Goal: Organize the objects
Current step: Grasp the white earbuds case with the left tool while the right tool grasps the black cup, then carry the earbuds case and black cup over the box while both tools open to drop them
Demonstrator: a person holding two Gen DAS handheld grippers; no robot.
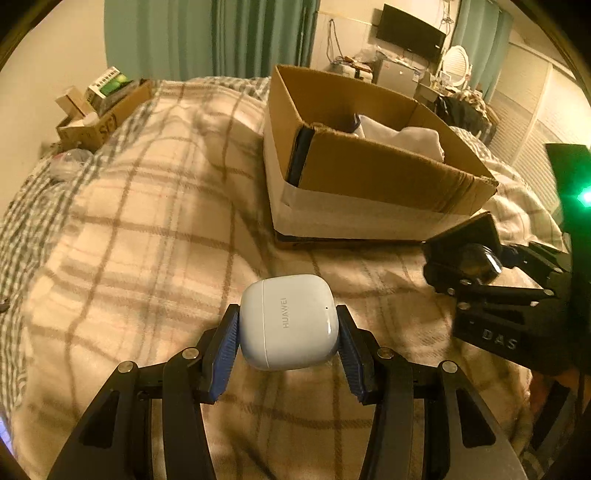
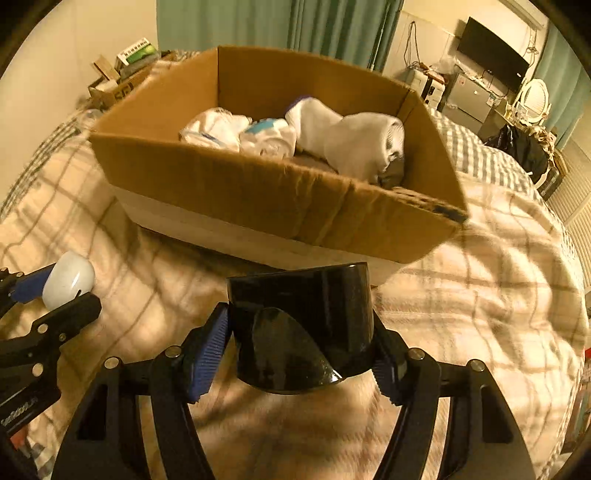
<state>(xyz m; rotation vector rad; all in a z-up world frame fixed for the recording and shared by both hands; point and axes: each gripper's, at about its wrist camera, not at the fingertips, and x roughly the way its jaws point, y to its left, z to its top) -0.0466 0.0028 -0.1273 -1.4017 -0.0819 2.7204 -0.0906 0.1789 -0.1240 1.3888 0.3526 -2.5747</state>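
Observation:
My left gripper [image 1: 288, 332] is shut on a white Huawei earbud case [image 1: 290, 321], held just above the plaid blanket. The case also shows at the left of the right wrist view [image 2: 68, 280]. My right gripper [image 2: 301, 339] is shut on a glossy black cylindrical object [image 2: 301, 325], which shows at the right of the left wrist view [image 1: 480, 258]. An open cardboard box [image 2: 258, 192] stands on the bed just beyond both grippers; it also shows in the left wrist view [image 1: 369, 177]. It holds several rolled white socks [image 2: 332, 136].
The bed is covered by a beige plaid blanket [image 1: 147, 221]. A smaller cardboard box with packages [image 1: 96, 107] sits at the bed's far left. Green curtains, a wall TV [image 1: 410, 33] and a cluttered desk stand beyond the bed.

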